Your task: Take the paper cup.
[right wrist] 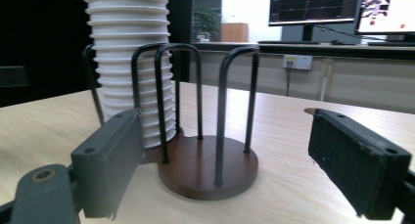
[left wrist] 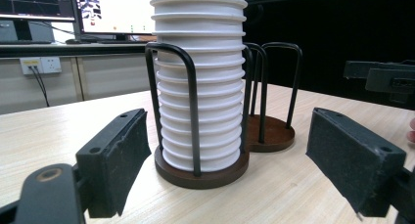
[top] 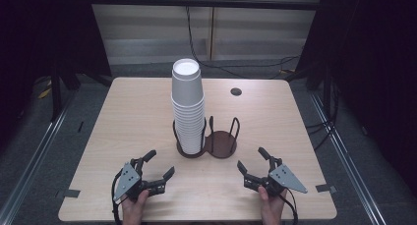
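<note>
Where the high view looks down, a pale wood-grain table (top: pixel 147 112) with rounded corners carries a tall stack of white ribbed paper cups (top: pixel 187 104), nested rim over rim and smooth-sided at the top cup. The stack stands in the left ring of a dark brown double cup holder (top: pixel 221 144) with round bases and thin black wire hoops; the right ring is bare. A small dark round grommet (top: pixel 236 92) sits in the tabletop behind it. Near the front edge, a person's left hand (top: pixel 134 208) holds the left gripper (top: pixel 158 164), its black jaws spread wide over bare tabletop, closing on nothing. The right hand (top: pixel 271 208) holds the right gripper (top: pixel 252 160), likewise splayed and empty, with a grey three-cornered plate on top. Both sit apart from the holder.

Seen from the left gripper view, the cup stack (left wrist: pixel 200 87) shows stacked rolled rims as even ridges, caged by glossy black wire hoops rising from the brown disc base (left wrist: pixel 205 177). The left gripper (left wrist: pixel 227 165) has matte, slightly rough black pads, set far apart, touching nothing.

From the right gripper view, the bare ring of the holder (right wrist: pixel 208 172) lies nearest, a smooth brown disc with arched wire uprights, and the cups (right wrist: pixel 129 62) stand behind it at left. The right gripper (right wrist: pixel 225 168) shows flat rubbery pads, wide apart, gripping nothing.
</note>
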The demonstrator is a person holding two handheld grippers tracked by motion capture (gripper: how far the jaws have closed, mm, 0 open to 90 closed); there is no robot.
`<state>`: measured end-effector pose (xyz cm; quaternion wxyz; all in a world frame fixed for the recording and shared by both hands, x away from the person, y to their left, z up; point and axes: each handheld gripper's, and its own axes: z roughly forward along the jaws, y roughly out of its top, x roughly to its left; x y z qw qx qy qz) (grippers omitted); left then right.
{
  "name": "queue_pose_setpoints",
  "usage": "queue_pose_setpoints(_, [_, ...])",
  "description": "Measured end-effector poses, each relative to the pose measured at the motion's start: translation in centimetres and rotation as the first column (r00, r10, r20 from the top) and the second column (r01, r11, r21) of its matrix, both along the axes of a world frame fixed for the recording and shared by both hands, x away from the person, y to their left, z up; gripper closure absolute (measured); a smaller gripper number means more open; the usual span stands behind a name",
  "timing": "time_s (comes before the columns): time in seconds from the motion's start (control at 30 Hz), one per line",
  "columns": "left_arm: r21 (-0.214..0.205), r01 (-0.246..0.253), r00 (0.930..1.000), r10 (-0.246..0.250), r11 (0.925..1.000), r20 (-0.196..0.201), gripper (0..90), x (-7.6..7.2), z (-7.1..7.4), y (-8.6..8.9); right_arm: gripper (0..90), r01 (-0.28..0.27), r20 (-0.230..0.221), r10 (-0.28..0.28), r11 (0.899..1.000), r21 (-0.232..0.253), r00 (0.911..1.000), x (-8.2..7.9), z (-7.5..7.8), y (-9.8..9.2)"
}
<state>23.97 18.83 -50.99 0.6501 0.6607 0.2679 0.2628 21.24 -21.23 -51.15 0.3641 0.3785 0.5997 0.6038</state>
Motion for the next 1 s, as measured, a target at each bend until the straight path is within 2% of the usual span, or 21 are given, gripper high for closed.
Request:
queue_pose_setpoints(0.1, [0.002, -0.001, 1.0000, 0.001, 1.0000, -0.001, 15.8, 0.0, 0.0, 0.0, 12.6, 0.023, -0.003, -0.023, 1.000, 0.001, 0.9997, 0.0, 0.0, 0.1])
queue_pose_setpoints(0.17, [0.002, 0.000, 1.0000, 0.000, 1.0000, -0.001, 15.8, 0.0, 0.0, 0.0, 12.5, 0.066, -0.005, -0.066, 0.998, -0.003, 0.9978, -0.1, 0.0, 0.3])
queue_pose_setpoints(0.27, [0.002, 0.000, 1.0000, 0.000, 1.0000, 0.000, 15.9, 0.0, 0.0, 0.0, 12.5, 0.124, -0.019, -0.125, 0.992, -0.011, 0.9920, 0.0, 0.1, 0.5])
queue_pose_setpoints(0.37, [0.000, 0.000, 1.0000, 0.000, 1.0000, -0.001, 15.8, 0.0, 0.0, 0.0, 13.1, 0.174, -0.007, -0.174, 0.985, -0.016, 0.9847, -0.2, 0.1, 0.7])
queue_pose_setpoints(0.43, [0.000, 0.000, 1.0000, 0.000, 1.0000, -0.001, 15.8, 0.0, 0.0, 0.0, 13.1, 0.187, -0.006, -0.187, 0.982, -0.006, 0.9823, -0.3, 0.0, 0.7])
queue_pose_setpoints(0.5, [0.002, 0.000, 1.0000, 0.000, 1.0000, 0.000, 15.8, 0.0, 0.0, 0.0, 13.2, 0.178, -0.019, -0.178, 0.984, -0.001, 0.9838, -0.3, 0.1, 0.5])
queue_pose_setpoints(0.67, [0.002, 0.001, 1.0000, -0.001, 1.0000, 0.000, 15.8, 0.0, 0.0, 0.0, 13.2, 0.138, -0.034, -0.139, 0.990, -0.027, 0.9897, -0.2, 0.2, 0.7])
queue_pose_setpoints(0.8, [0.001, 0.001, 1.0000, -0.001, 1.0000, 0.000, 15.8, 0.0, 0.0, 0.0, 13.6, 0.100, -0.044, -0.101, 0.995, -0.018, 0.9939, -0.3, 0.5, 0.7])
queue_pose_setpoints(0.9, [-0.003, 0.000, 1.0000, 0.000, 1.0000, -0.001, 15.8, 0.0, 0.0, 0.0, 13.9, 0.082, -0.084, -0.084, 0.996, -0.027, 0.9929, -0.4, 1.0, 0.6])
queue_pose_setpoints(1.0, [-0.003, 0.000, 1.0000, 0.000, 1.0000, -0.001, 15.8, 0.0, 0.0, 0.0, 19.6, 0.057, -0.099, -0.058, 0.998, -0.013, 0.9934, -0.5, 1.4, 0.3])
